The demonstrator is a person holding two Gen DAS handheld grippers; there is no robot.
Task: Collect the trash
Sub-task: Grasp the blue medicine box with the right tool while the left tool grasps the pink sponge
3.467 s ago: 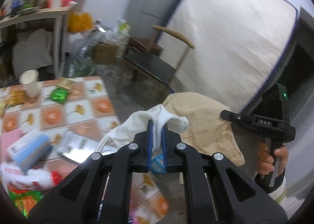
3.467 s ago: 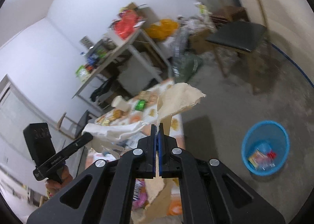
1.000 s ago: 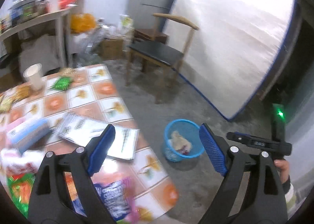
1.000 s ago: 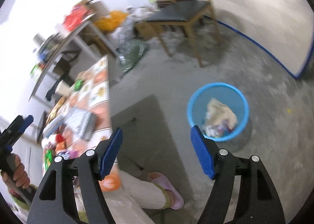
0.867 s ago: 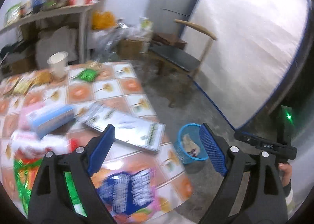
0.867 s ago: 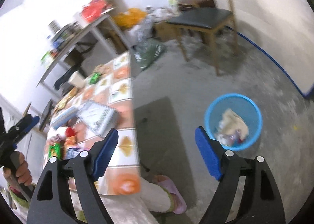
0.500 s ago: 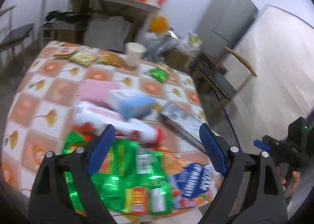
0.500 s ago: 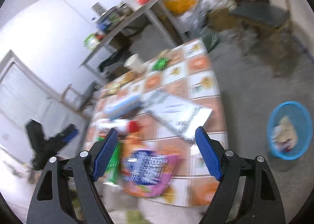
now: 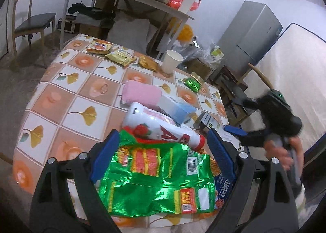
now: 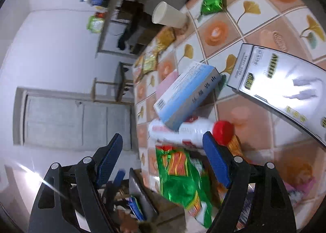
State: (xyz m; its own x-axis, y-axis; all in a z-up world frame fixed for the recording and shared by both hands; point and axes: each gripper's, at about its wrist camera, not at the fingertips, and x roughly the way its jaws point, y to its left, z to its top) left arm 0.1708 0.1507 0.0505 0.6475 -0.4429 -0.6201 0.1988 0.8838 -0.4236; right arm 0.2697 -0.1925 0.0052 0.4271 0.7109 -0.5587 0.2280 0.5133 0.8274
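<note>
Bench (image 9: pixel 67 90), tiled cloth: green snack bag (image 9: pixel 161 180) at near edge, white bottle with red cap (image 9: pixel 161 129) just behind it, blue-white box (image 9: pixel 175 108) resting on the bottle and on a pink pack (image 9: pixel 140 92), paper cup (image 9: pixel 172 62) and small wrappers (image 9: pixel 120 56) farther back. Left gripper (image 9: pixel 163 155): fingers spread wide, empty, poised over the green snack bag. Right gripper (image 10: pixel 163 159): fingers likewise wide apart, holding nothing, above the same bag and bottle.
</note>
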